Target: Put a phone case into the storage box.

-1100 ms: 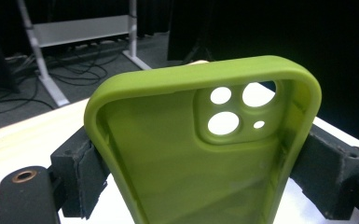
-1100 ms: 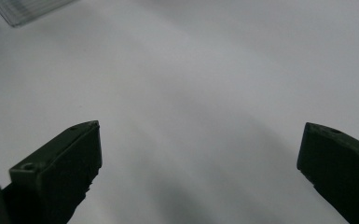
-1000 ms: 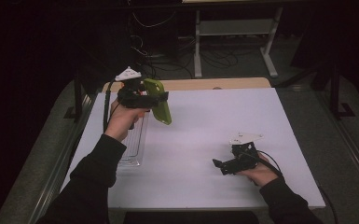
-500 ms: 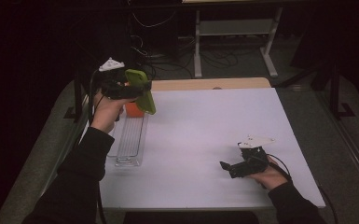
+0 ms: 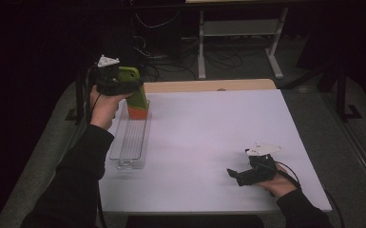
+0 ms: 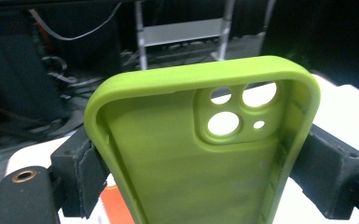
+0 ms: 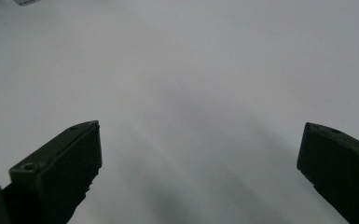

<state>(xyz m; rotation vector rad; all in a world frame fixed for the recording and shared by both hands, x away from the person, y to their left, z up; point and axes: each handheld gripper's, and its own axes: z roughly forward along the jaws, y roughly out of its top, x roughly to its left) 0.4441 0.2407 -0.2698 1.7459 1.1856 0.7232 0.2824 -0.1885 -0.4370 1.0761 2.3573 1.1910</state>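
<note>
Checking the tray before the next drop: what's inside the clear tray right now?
An orange case stands at the clear tray's far end, partly hidden behind the green case in the left gripper. The ribbed floor nearer looks bare.

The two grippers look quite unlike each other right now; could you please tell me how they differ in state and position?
The left gripper is shut on a green phone case, while the right gripper is open with nothing between its jaws. The left gripper is held up over the far end of a clear tray at the table's left side, while the right gripper sits low near the front right. Both are hand-held, with black jaws.
</note>
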